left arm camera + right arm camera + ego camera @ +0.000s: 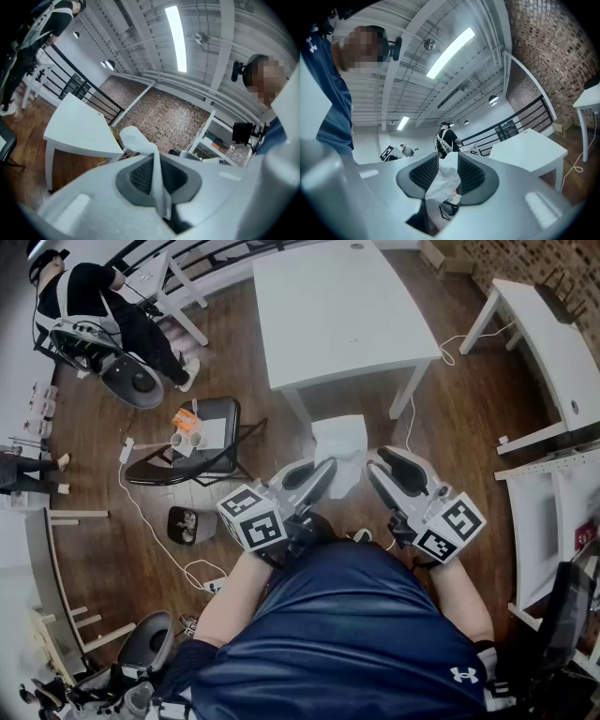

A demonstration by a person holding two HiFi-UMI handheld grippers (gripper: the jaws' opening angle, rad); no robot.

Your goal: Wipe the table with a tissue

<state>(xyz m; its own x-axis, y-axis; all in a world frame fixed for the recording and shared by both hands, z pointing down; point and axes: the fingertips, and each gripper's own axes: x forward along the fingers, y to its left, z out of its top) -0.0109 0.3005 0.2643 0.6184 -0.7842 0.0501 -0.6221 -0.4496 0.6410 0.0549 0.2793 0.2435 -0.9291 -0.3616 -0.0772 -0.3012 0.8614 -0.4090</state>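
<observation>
A white tissue (339, 451) hangs between my two grippers, held level in front of the person's chest. The left gripper (317, 474) is shut on it: in the left gripper view the tissue (154, 164) is pinched to a thin strip between the pads. The right gripper (386, 468) points in at the tissue's right edge. In the right gripper view crumpled tissue (446, 177) lies loose in the narrow gap between the pads, with the floor showing below it, so these jaws stand open. The white table (347, 306) is ahead, beyond the tissue.
A black chair (202, 442) with cups and papers stands at the left, with a small dark bin (185, 524) and a white cable (155, 531) on the wooden floor nearby. White desks (553, 343) line the right. Another person (94, 306) is at the far left.
</observation>
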